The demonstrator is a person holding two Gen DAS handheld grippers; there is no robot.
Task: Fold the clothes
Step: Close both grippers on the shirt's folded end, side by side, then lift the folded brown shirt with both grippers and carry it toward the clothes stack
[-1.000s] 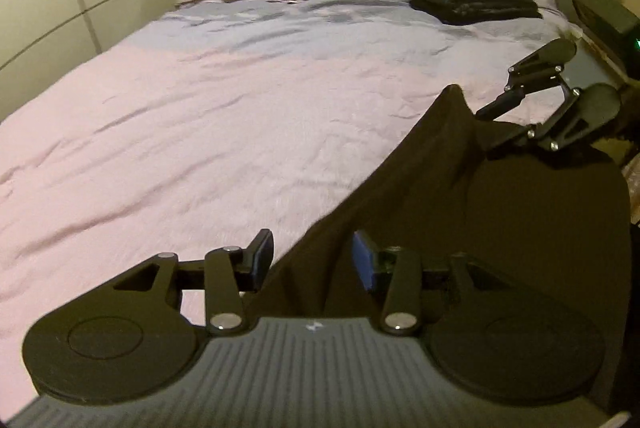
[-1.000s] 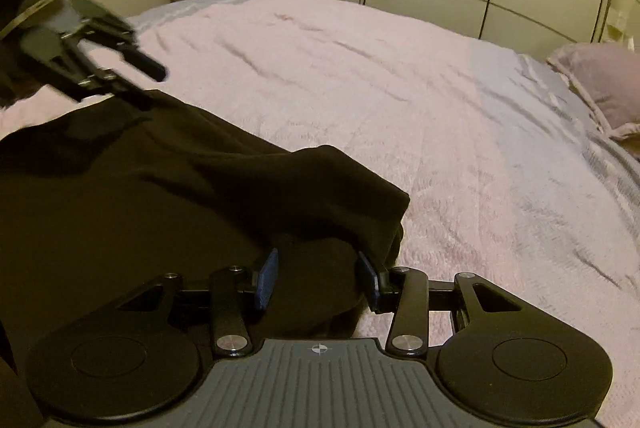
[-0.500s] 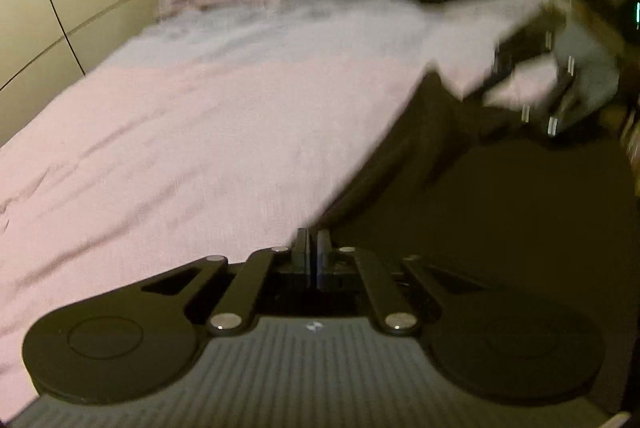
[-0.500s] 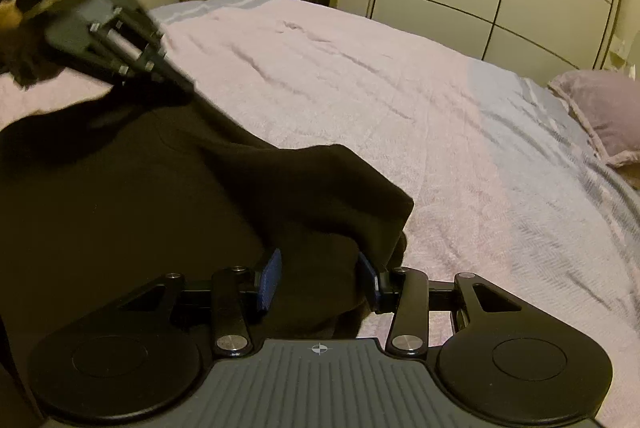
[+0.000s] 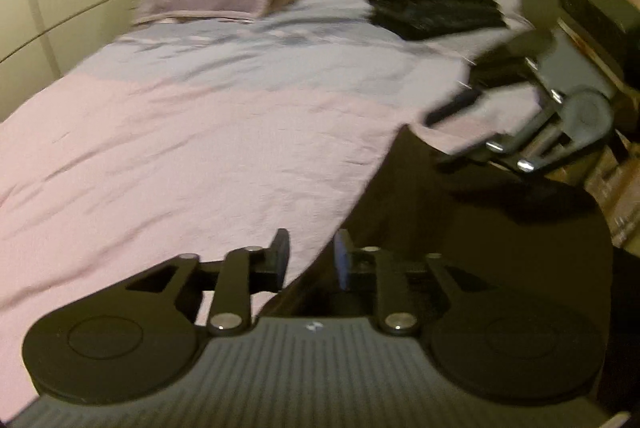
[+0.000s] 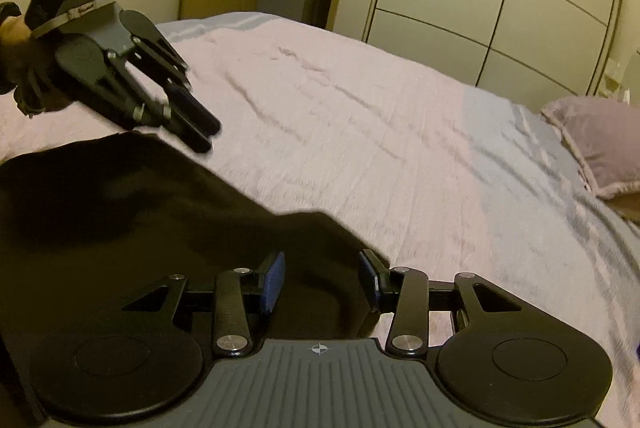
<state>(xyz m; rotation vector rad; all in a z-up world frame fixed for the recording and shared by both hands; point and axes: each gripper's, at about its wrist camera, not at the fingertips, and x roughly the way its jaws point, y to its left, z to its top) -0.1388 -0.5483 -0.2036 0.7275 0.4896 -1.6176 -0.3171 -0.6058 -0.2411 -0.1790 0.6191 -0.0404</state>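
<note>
On the pink bedspread (image 5: 168, 164) lies the dark garment (image 5: 480, 228), spread at the near edge. Half a second ago the left gripper (image 5: 310, 258) was pinched together; now its jaws are opening, with nothing pressed between them. The right gripper (image 6: 320, 278) tilts downward, its blue pads (image 6: 272, 280) apart astride a garment fold without pinching it. No writing is legible.
</note>
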